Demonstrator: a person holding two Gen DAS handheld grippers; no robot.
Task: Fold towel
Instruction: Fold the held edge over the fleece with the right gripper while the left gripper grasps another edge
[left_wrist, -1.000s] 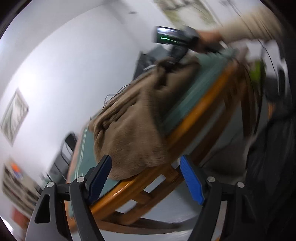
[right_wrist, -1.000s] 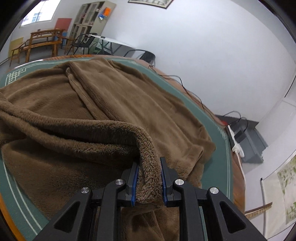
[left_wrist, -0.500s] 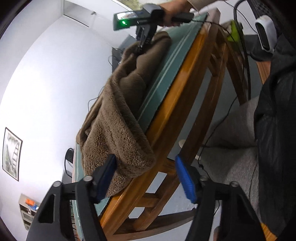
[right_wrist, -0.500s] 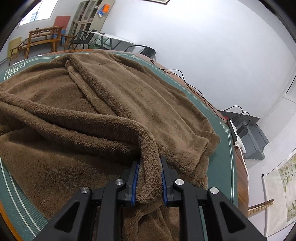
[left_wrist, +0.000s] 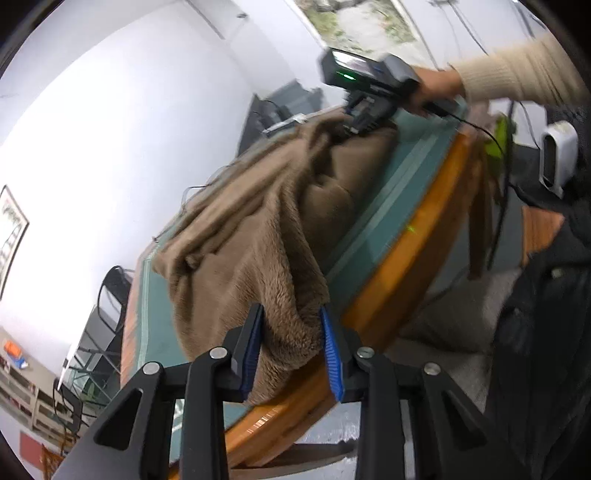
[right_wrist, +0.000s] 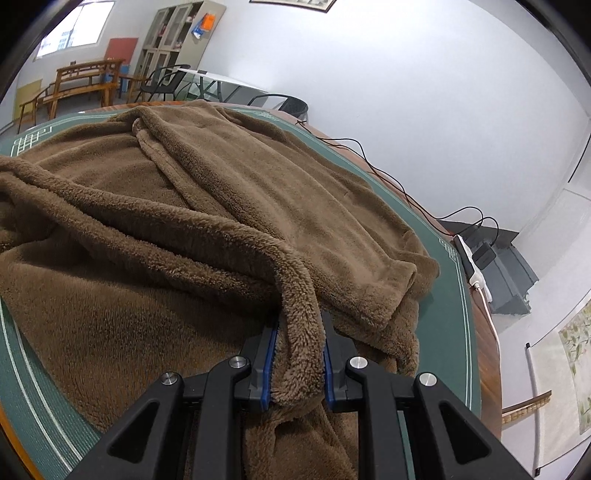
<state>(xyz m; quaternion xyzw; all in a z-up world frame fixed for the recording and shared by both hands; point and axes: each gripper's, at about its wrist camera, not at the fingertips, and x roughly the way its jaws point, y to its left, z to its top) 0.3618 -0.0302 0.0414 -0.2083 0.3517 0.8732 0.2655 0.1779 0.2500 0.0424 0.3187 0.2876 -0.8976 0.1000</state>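
Vs a sec ago: left tool (left_wrist: 291, 347) stood wide and clear of the brown fleece towel (right_wrist: 207, 221); now its jaws are closing, a hanging towel corner between the blue pads (left_wrist: 252, 350). Right tool (right_wrist: 297, 363) unchanged, narrow, clamped on a thick towel fold. Towel lies rumpled across the green-topped round surface (right_wrist: 447, 325), one corner over the wooden rim. Left view is blurred; right tool's tips are buried in fleece there. Towel's left side is cut off in right view.
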